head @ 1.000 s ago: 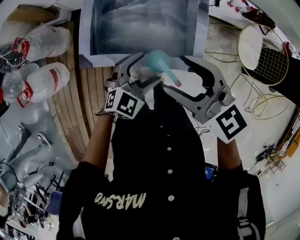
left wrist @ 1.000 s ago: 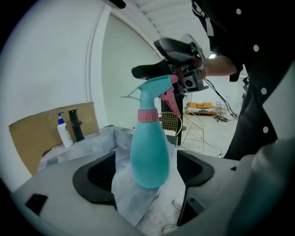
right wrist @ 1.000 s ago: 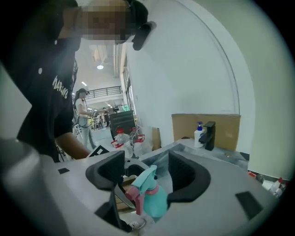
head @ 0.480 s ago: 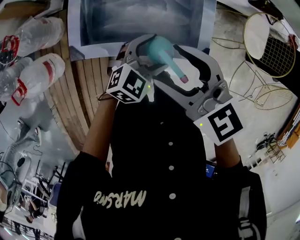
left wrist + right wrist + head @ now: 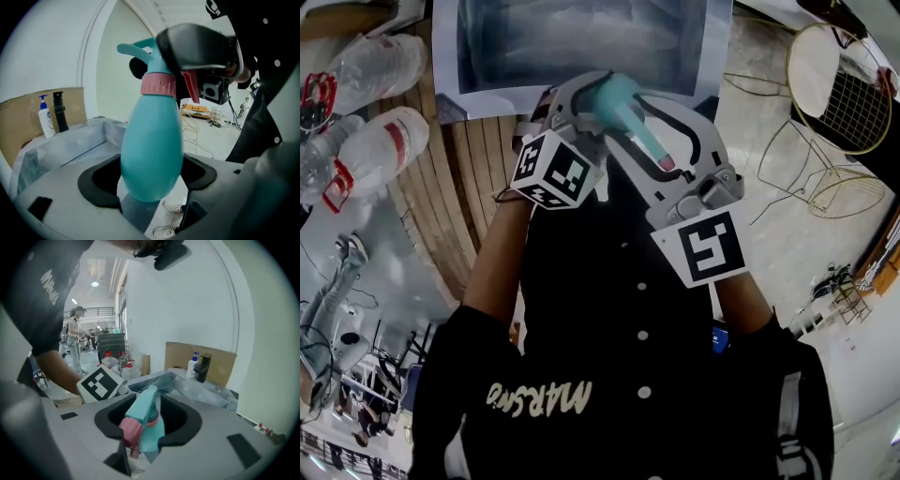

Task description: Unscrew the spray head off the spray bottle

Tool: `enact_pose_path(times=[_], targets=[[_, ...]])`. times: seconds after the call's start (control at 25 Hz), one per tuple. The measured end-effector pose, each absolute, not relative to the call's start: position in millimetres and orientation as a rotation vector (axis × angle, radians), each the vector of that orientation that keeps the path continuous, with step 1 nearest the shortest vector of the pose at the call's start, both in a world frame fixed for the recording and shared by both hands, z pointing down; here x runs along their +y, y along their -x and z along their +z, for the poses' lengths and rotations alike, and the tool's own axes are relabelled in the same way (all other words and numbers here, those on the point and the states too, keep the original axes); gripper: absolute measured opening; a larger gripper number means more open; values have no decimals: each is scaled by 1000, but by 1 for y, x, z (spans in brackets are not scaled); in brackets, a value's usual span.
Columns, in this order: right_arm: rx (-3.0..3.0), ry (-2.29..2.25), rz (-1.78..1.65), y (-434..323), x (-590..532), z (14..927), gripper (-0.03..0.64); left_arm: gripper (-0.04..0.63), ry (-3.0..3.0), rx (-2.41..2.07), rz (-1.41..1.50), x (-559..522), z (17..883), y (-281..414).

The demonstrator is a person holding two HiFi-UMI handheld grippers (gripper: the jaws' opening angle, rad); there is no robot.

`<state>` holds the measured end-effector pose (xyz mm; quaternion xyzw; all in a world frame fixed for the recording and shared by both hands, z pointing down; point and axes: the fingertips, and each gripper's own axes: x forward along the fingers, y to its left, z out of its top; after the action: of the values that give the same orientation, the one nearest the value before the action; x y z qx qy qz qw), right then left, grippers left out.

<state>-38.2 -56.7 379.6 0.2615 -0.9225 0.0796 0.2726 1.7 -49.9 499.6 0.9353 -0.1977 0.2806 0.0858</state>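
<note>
A teal spray bottle (image 5: 152,145) with a pink collar (image 5: 158,84) is held up in the air in front of the person's chest. My left gripper (image 5: 592,101) is shut on its rounded body, which sits between the black pads (image 5: 99,182). The spray head (image 5: 143,411), teal with a pink nozzle (image 5: 130,427) and a red trigger (image 5: 190,86), lies between the pads of my right gripper (image 5: 143,423). Those jaws have just been closing, and they now press on the head from both sides. In the head view the right gripper (image 5: 664,141) reaches over the bottle's top.
A basin lined with clear plastic (image 5: 581,42) lies just beyond the grippers. A soap bottle (image 5: 45,119) and a black tap (image 5: 59,112) stand before a cardboard panel. Large water jugs (image 5: 380,155) lie at the left. A wire chair (image 5: 834,94) stands at the right.
My right gripper has come down over the spray head and its jaws have narrowed around it. The left gripper with the bottle sank a little at first, then kept still.
</note>
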Motion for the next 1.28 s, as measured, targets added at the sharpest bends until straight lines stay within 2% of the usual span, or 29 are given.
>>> enact_pose_path(times=[0.04, 0.08, 0.4, 0.56, 0.84, 1.0, 1.04, 1.16, 1.28], targets=[[-2472, -699, 189, 38, -55, 381, 136, 403, -2788, -587, 836, -50, 500, -2], [-2475, -707, 176, 38, -55, 382, 124, 403, -2789, -583, 837, -50, 500, -2], [-2564, -604, 147, 41, -56, 378, 118, 403, -2790, -578, 833, -52, 499, -2], [-2636, -315, 74, 43, -50, 378, 115, 402, -2798, -556, 844, -51, 501, -3], [-2701, 455, -150, 41, -29, 369, 115, 402, -2827, -508, 863, -45, 498, -7], [-2664, 511, -113, 41, -33, 371, 121, 403, -2810, -523, 851, -46, 498, -6], [-2668, 471, -73, 40, -34, 372, 138, 402, -2811, -524, 852, -45, 498, -7], [-2645, 315, 15, 32, -39, 377, 306, 403, -2814, -524, 846, -45, 497, -8], [-2634, 63, 89, 17, -50, 377, 334, 403, -2811, -529, 827, -45, 497, -5]])
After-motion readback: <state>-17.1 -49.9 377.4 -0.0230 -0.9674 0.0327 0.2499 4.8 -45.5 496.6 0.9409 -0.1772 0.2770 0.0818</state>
